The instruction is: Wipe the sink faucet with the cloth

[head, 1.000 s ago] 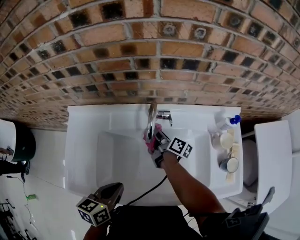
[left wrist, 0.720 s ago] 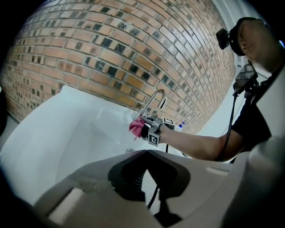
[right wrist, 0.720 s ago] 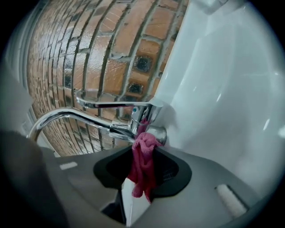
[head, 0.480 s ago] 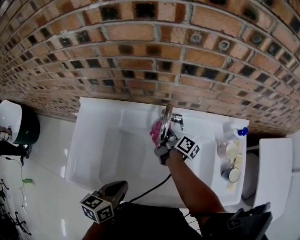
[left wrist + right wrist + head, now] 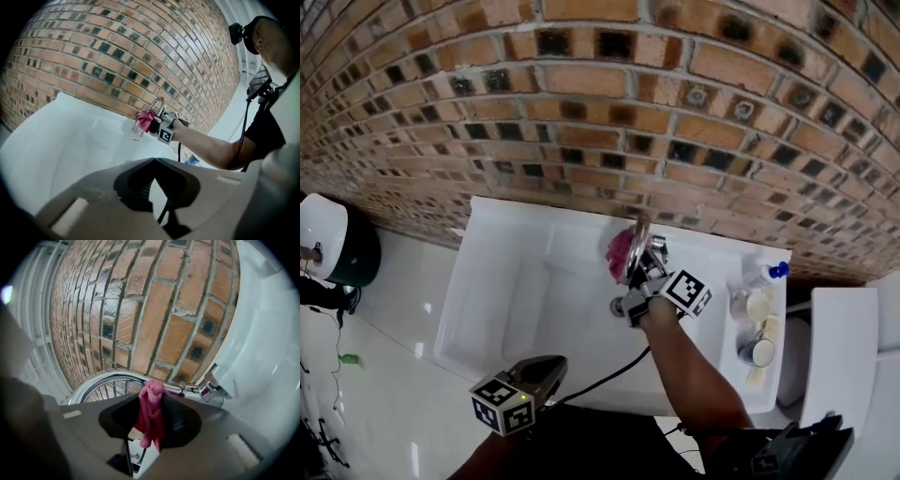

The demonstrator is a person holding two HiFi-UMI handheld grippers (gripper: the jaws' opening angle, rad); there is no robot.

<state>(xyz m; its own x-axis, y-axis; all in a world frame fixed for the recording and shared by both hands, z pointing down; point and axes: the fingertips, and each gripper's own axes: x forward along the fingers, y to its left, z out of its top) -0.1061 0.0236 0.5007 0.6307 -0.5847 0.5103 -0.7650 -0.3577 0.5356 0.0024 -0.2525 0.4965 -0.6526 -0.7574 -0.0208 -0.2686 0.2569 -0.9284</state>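
A chrome arched faucet [image 5: 637, 242] rises at the back of the white sink [image 5: 516, 281]. My right gripper [image 5: 630, 264] is shut on a pink cloth [image 5: 622, 248], which is pressed against the faucet's spout. In the right gripper view the cloth [image 5: 151, 414] hangs bunched between the jaws, with the spout [image 5: 112, 377] curving just behind it and the faucet's handle [image 5: 216, 386] at the right. The left gripper view shows cloth [image 5: 144, 119], faucet [image 5: 158, 104] and the right gripper from a distance. My left gripper [image 5: 546, 373] hangs near the sink's front edge, shut with nothing in it.
A brick wall [image 5: 609, 103] stands right behind the sink. On the sink's right ledge are a spray bottle with a blue cap [image 5: 761, 274] and cups [image 5: 757, 351]. A white toilet tank [image 5: 842, 347] is at the right, a dark bin [image 5: 337, 251] at the left.
My right gripper has carried the pink cloth from the front of the spout up and back along it, toward the wall. The head view has shifted; my left gripper has stayed low at the front.
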